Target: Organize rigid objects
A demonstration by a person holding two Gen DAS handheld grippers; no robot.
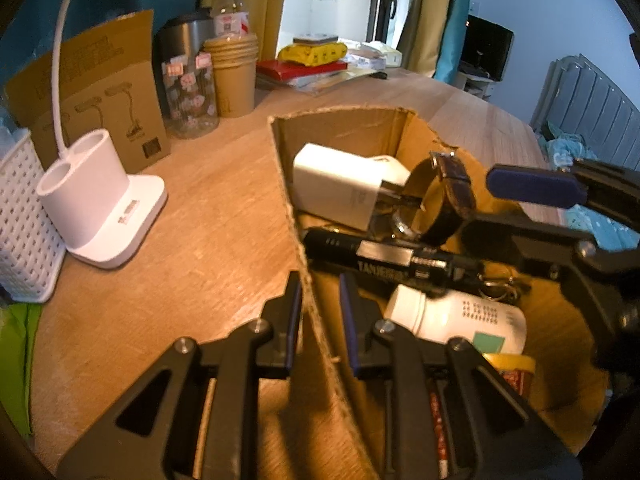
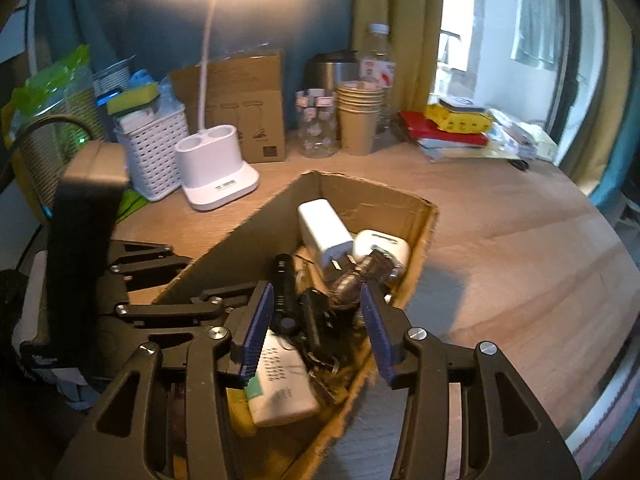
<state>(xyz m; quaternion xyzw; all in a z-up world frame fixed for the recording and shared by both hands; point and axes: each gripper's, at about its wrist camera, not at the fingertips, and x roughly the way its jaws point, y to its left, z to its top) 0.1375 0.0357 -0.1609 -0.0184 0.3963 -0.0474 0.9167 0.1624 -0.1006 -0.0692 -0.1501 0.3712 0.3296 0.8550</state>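
We hold the left hand-held gripper (image 1: 320, 320) clamped on the near wall of the cardboard box (image 1: 298, 216), one pad outside the wall and one inside, the jaws narrow with only the cardboard between them. The box sits on the wooden counter (image 1: 208, 216).

Our right hand-held gripper (image 2: 316, 332) hangs over the box with its jaws partly apart and nothing pressed between the blue pads; from the left wrist view only one blue fingertip (image 1: 532, 188) of it shows at the right.

Inside the box lie a white charger (image 1: 340, 184) against the far wall, a wristwatch (image 1: 436, 200) tilted on edge just beside the charger's prongs, a black flashlight (image 1: 380, 258) lying crosswise, and a white bottle (image 1: 460, 320) on its side nearest us. A key ring (image 1: 496, 284) sits by the flashlight's end.

Outside the box, on the counter's left, stand a white lamp base (image 1: 104, 200), a white perforated basket (image 1: 20, 216), a stack of paper cups (image 1: 234, 76) and a clear patterned jar (image 1: 190, 96).
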